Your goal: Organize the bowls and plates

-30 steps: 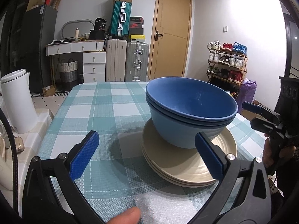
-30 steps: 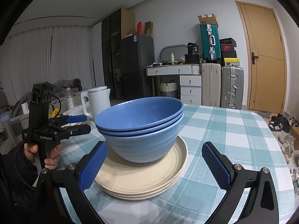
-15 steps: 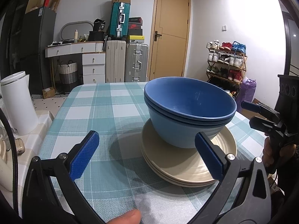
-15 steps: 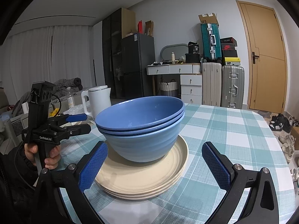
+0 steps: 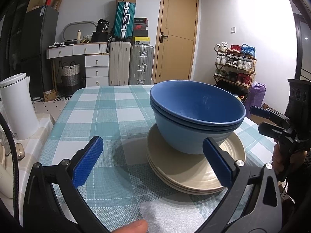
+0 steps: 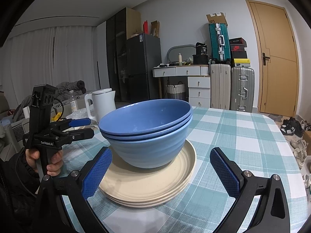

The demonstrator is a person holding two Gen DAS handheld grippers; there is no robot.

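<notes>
The counter (image 5: 93,116), covered in a teal and white checked cloth, fills the lower half of both views. On it, toward the side nearer the shoe rack (image 5: 235,66), sits a stack of cream plates (image 6: 147,186), and nested blue bowls (image 6: 147,134) rest upright on top of the plates. A white kettle (image 6: 103,103) stands on a lower surface beside the counter, well apart from the stack. The left claw (image 5: 153,161) is released, its blue pads spread wide, empty, low over the cloth with the stack just ahead and to one side. The right claw (image 6: 161,172) is likewise spread apart and grips nothing; the plate stack lies between its pads without touching them.
</notes>
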